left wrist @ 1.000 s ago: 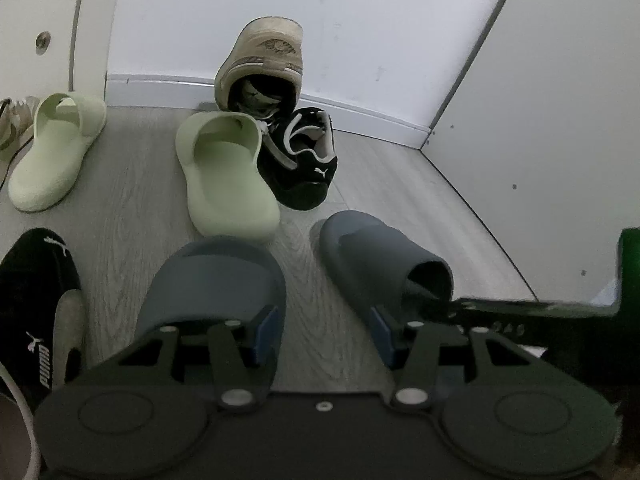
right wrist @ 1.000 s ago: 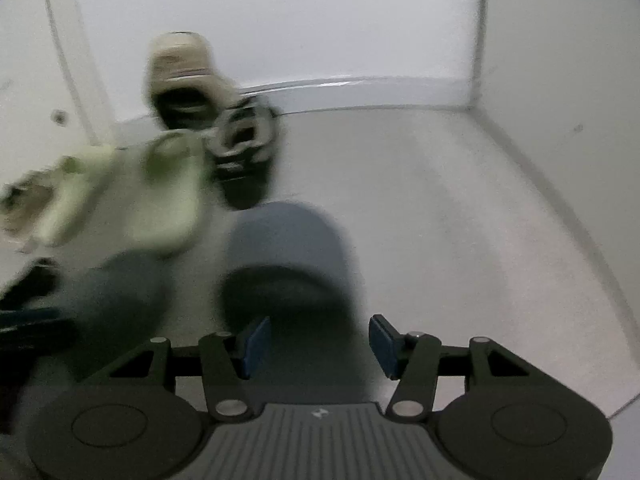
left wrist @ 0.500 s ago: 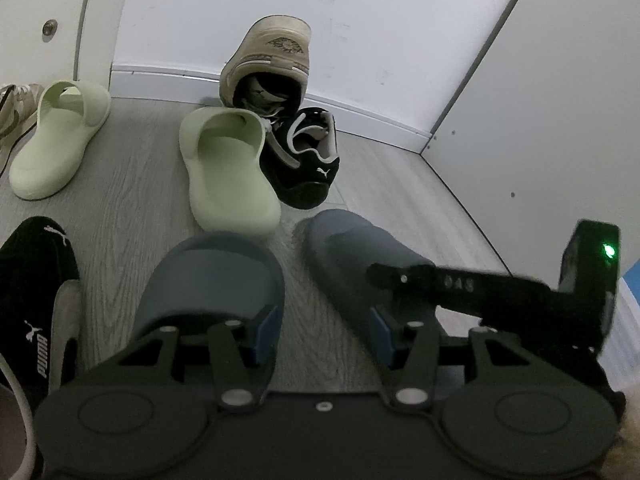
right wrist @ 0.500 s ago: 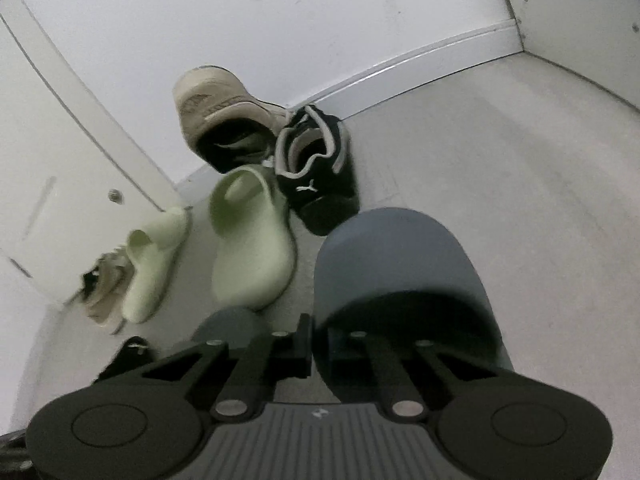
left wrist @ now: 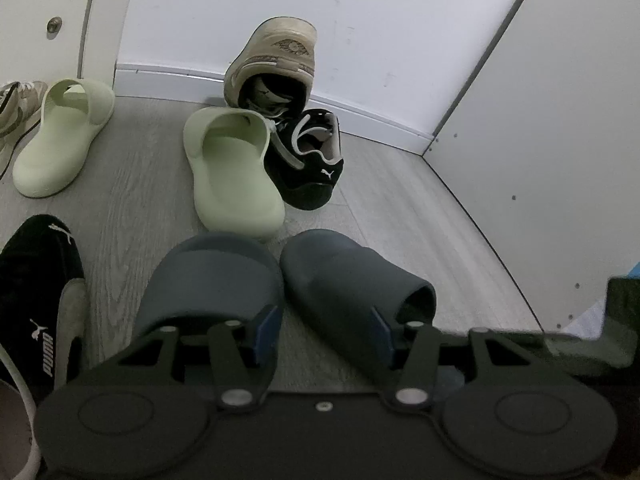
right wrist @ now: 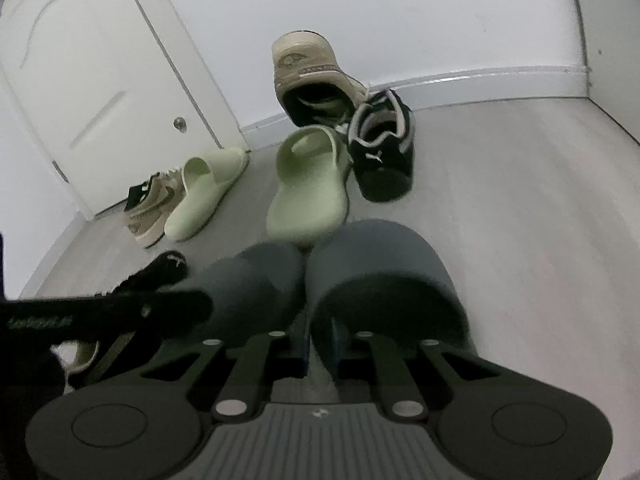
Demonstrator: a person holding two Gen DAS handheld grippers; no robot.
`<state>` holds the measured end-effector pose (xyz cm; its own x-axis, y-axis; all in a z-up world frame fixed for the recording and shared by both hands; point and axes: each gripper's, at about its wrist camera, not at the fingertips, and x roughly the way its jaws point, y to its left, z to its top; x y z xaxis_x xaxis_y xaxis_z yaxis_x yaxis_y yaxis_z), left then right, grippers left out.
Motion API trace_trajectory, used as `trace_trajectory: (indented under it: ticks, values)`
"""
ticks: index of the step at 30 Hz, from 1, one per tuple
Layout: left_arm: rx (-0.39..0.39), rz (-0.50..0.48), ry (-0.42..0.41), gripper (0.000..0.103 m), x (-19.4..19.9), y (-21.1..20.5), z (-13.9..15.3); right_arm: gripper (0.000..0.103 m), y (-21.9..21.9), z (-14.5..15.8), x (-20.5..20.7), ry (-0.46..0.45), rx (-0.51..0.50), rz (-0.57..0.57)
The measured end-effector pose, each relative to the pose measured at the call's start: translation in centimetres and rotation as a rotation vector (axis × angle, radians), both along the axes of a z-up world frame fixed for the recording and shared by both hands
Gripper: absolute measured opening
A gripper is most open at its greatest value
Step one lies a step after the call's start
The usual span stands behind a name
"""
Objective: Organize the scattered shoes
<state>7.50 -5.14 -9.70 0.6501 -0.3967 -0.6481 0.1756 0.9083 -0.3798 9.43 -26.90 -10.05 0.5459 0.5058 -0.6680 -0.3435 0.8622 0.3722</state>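
Observation:
Two dark blue slides lie side by side on the grey floor, the left one touching the right one at the toes. My left gripper hangs open just behind them, over the gap between their heels, holding nothing. My right gripper is shut on the inner edge of the right blue slide, next to the left blue slide. The left gripper's body shows dark at the left of the right wrist view.
Ahead lie two pale green slides and a black sneaker. A beige sneaker leans on the back wall. Another black sneaker is at my near left and a beige one by the door. A white panel closes the right.
My right gripper has shut on the right blue slide and drawn it left until it touches the other blue slide. The left gripper has stayed open in place.

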Motion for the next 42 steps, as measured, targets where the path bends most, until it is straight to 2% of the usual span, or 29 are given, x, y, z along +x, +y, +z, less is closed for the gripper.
trace_trajectory:
  ticks: [4,6,9,10,11,14,18,19,20,22,24,25,26,27,28,29,32,38,39,41,42]
  values:
    - [-0.002,-0.002,0.002,0.052,0.0,0.0,0.0,0.014,-0.2,-0.8,-1.4,0.090,0.006,0.061]
    - [-0.004,-0.002,0.004,0.052,0.1,0.1,0.0,0.014,0.1,-1.7,-1.8,0.163,0.019,0.097]
    - [-0.004,-0.003,0.007,0.052,0.2,0.1,0.1,0.014,0.5,-3.0,-2.1,0.244,-0.033,0.101]
    - [-0.004,-0.004,0.007,0.052,0.2,0.2,0.1,0.003,0.5,-3.3,-2.2,0.253,-0.072,0.091]
    - [-0.004,-0.004,0.007,0.052,0.2,0.1,0.1,0.000,0.4,-3.4,-2.2,0.252,-0.107,0.076]
    - [-0.004,-0.007,0.006,0.052,0.1,0.2,0.0,0.000,-1.2,-3.1,-1.5,0.251,-0.144,-0.006]
    - [-0.003,-0.010,0.004,0.052,0.1,0.3,-0.1,0.000,-5.0,-2.6,1.1,0.178,-0.257,-0.198]
    - [-0.001,-0.011,0.003,0.052,0.1,0.2,-0.1,0.002,-5.6,-2.6,1.6,0.162,-0.276,-0.230]
    - [0.001,-0.011,0.003,0.052,0.1,0.2,-0.1,0.009,-6.4,-2.3,2.5,0.134,-0.301,-0.288]
    - [0.004,-0.012,0.002,0.052,0.1,0.2,-0.1,0.009,-7.6,-1.4,3.9,0.080,-0.334,-0.401]
    - [0.004,-0.011,0.002,0.052,0.1,0.2,-0.1,0.015,-7.8,0.2,4.6,0.013,-0.306,-0.487]
    - [0.005,-0.011,0.003,0.052,0.2,0.2,-0.1,0.031,-7.4,0.9,4.7,-0.020,-0.279,-0.508]
    - [0.007,-0.012,0.004,0.052,0.2,0.1,-0.1,0.052,-6.7,1.5,4.6,-0.056,-0.256,-0.515]
    - [0.008,-0.012,0.006,0.052,0.3,0.1,-0.1,0.065,-5.3,1.8,4.5,-0.099,-0.253,-0.487]
    - [0.011,-0.011,0.007,0.052,0.4,0.1,-0.1,0.087,-3.7,1.8,4.4,-0.145,-0.268,-0.437]
    - [0.013,-0.010,0.009,0.052,0.5,0.0,0.0,0.094,-2.0,1.8,4.3,-0.191,-0.283,-0.387]
    - [0.015,-0.006,0.006,0.052,0.6,0.3,0.1,0.094,2.4,0.7,4.6,-0.293,-0.408,-0.264]
    - [0.032,0.005,-0.008,0.052,0.4,0.8,0.5,0.094,3.7,-1.2,5.4,-0.264,-0.489,-0.189]
    - [0.037,0.018,-0.012,0.052,0.3,0.9,0.6,0.092,3.9,-1.5,5.5,-0.259,-0.503,-0.176]
    - [0.035,0.033,-0.008,0.052,0.2,1.3,0.6,0.078,4.3,-2.2,5.8,-0.249,-0.530,-0.151]
    - [0.028,0.034,-0.005,0.052,0.2,1.5,0.6,0.078,4.5,-2.5,5.9,-0.244,-0.543,-0.138]
